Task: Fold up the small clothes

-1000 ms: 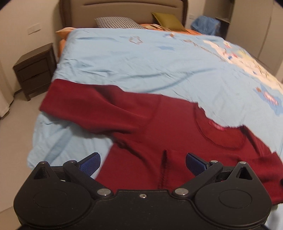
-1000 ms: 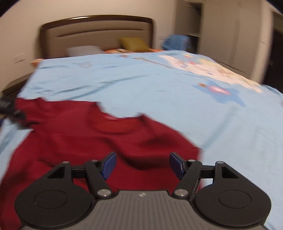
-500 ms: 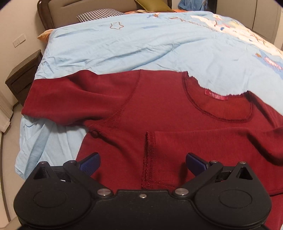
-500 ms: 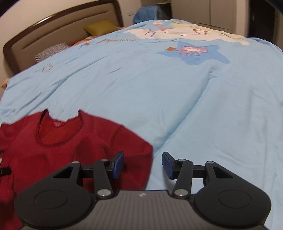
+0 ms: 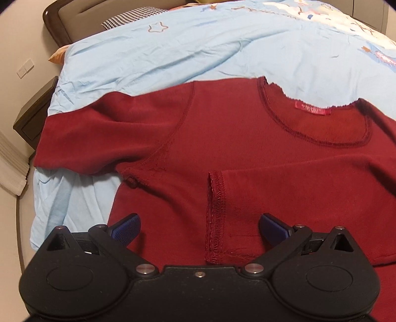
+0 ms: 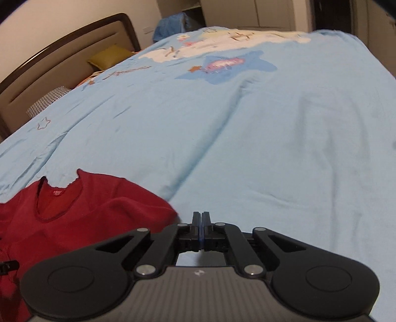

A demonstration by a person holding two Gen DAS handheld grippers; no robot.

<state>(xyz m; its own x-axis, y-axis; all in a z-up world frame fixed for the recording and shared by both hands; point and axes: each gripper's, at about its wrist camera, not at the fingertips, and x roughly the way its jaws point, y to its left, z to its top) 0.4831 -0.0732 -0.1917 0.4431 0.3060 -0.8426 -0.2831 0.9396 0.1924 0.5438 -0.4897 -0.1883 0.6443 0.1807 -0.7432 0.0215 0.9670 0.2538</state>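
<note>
A small dark red long-sleeved top (image 5: 235, 138) lies flat on the light blue bedspread (image 5: 173, 49), neckline away from me. Its right sleeve is folded across the chest, with the cuff (image 5: 215, 213) near the middle. Its left sleeve (image 5: 94, 141) stretches out toward the bed's left edge. My left gripper (image 5: 199, 226) is open just above the chest, its fingers either side of the folded cuff. My right gripper (image 6: 201, 218) is shut and empty over bare bedspread (image 6: 247, 148), just right of the top's shoulder (image 6: 138, 205).
The bed's left edge drops to the floor (image 5: 14, 223) by a dark nightstand (image 5: 34, 111). Pillows (image 6: 109, 57) and a headboard (image 6: 61, 62) are at the far end. Wardrobes (image 6: 272, 12) stand beyond the bed.
My right gripper has closed with nothing in it and swung right, off the top. My left gripper has moved in closer over the folded sleeve, still open.
</note>
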